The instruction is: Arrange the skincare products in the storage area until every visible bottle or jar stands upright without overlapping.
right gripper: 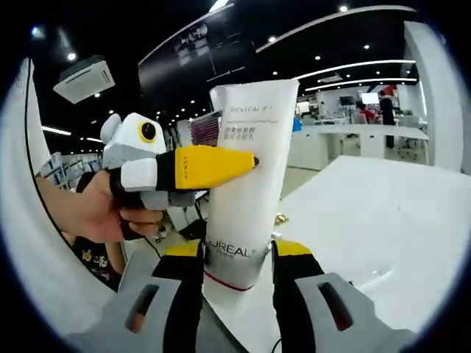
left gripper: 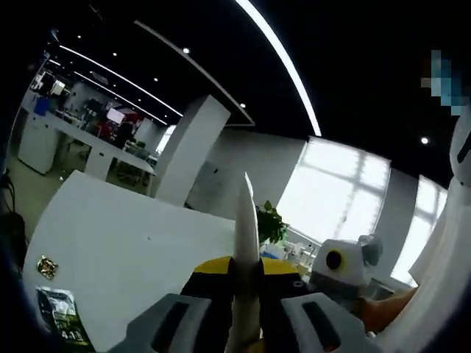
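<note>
Held aloft above the white table (right gripper: 383, 213), a tall white plastic squeeze tube with grey lettering and a thin red band near its cap end (right gripper: 246, 184) fills the centre of the right gripper view, gripped low down between the yellow-and-black pads of the right gripper (right gripper: 237, 259), whose jaws are closed onto its lower body. From the left of that frame the left gripper (right gripper: 254, 160), held in a person's hand (right gripper: 92, 209), comes in with its yellow fingertips pinching the tube's flat upper part near the crimped end. In the left gripper view we see the same tube edge-on, a thin white blade (left gripper: 245, 250) rising from the bottom centre between narrow jaws that hold it.

We judge the step in hand to be setting this tube upright on the table. To do it well, we would keep the lower grip firm and let the upper pinch only steady the soft crimp, since squeezing there could bend the tube. We would lower it cap end down onto bare tabletop, clear of the small gold-coloured item (left gripper: 47, 267) and the dark printed sachet (left gripper: 62, 316) lying at the lower left of the left gripper view, then release the top first.
</note>
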